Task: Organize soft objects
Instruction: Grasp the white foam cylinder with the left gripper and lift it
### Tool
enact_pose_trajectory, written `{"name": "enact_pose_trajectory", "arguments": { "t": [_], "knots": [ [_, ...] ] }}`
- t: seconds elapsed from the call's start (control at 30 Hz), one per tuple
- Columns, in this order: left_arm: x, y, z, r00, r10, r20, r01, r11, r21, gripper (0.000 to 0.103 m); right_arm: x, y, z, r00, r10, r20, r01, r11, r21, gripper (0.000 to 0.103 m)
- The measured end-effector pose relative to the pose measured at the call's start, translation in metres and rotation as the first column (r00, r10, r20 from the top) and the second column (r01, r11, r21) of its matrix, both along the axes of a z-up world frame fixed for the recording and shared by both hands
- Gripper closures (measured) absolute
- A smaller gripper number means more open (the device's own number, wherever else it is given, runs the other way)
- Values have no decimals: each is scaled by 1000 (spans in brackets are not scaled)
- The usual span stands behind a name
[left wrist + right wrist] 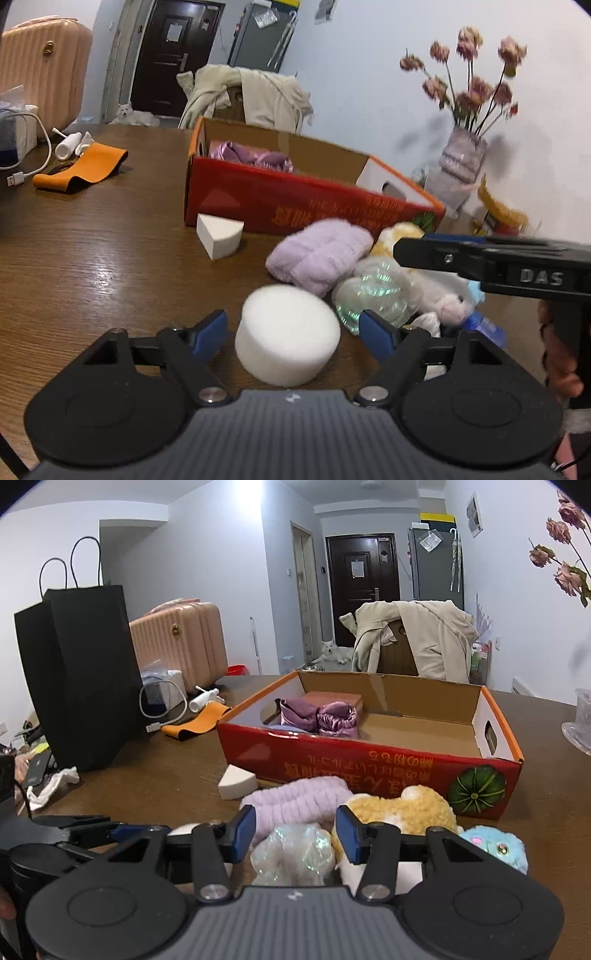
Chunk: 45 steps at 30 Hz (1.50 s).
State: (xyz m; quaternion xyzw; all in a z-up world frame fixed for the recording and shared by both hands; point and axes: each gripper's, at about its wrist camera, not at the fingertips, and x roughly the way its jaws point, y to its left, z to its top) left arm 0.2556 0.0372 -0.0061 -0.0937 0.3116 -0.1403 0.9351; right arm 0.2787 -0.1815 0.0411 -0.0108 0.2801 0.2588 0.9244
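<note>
left wrist: low, close over table [110, 258] | right wrist: same | shared: red box [295, 199]

Standing at the upper left of the left wrist view, a ribbed pink suitcase [40, 66]. Lying just right of it on the floor before a dark door [170, 55], a white dog [135, 116]. Hanging over a chair at top centre, a beige coat [258, 96]. Leaning out of a pale vase [461, 158] at the upper right, blurred pink flowers [476, 85]. Resting at the left on the brown wooden table [92, 258], a white cable [37, 147], a white bottle [68, 144] and an orange strap [85, 170]. Standing upright at the left of the right wrist view, a black paper bag [81, 672].
</note>
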Motion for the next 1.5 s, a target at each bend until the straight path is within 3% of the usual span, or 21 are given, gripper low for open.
{"name": "enact_pose_trajectory", "arguments": {
  "t": [0.03, 0.2, 0.33, 0.4, 0.5, 0.63, 0.7, 0.8, 1.0, 1.2, 1.37, 1.5],
  "knots": [
    [1, 0, -1, 1000, 3, -8, -3, 1000, 0, 42, -2, 2, -1, 1000, 9, 1, -9, 1000, -4, 55],
    [-4, 23, 5, 997, 81, 18, -80, 996, -43, 45, -9, 11, -5, 999, 46, 6, -45, 998, -33, 55],
    [-7, 52, 15, 981, 186, 57, -183, 982, -50, 45, 5, 34, 12, 994, 99, 41, -98, 995, -34, 54],
    [-8, 66, 18, 969, 239, 62, -237, 970, -47, 45, 25, 59, 11, 988, 157, -3, -157, 987, -41, 43],
    [-11, 82, 21, 957, 284, 62, -281, 958, -57, 45, 56, 99, -1, 984, 168, -61, -173, 981, -92, 44],
    [-17, 95, 21, 950, 307, 54, -304, 951, -58, 44, 86, 135, -20, 986, 108, -127, -126, 981, -148, 46],
    [-18, 100, 20, 947, 317, 48, -314, 948, -62, 44, 94, 142, -27, 984, 102, -144, -122, 983, -136, 51],
    [-19, 105, 19, 945, 326, 41, -323, 944, -61, 44, 96, 143, -35, 992, 61, -113, -78, 984, -158, 72],
    [-30, 92, 30, 953, 294, 73, -290, 955, -61, 44, 77, 121, -17, 993, 88, -73, -94, 992, -83, 76],
    [-49, 65, 48, 976, 198, 88, -185, 973, -139, 44, 10, 72, 43, 983, 165, 76, -165, 986, -4, 76],
    [-54, 23, 64, 985, 113, 132, -99, 989, -108, 44, -25, 0, 54, 991, 86, 102, -88, 996, 15, 75],
    [-46, -8, 66, 990, 63, 130, -53, 995, -79, 44, -25, -45, 46, 997, -19, 76, 18, 1000, 20, 75]
  ]
}}
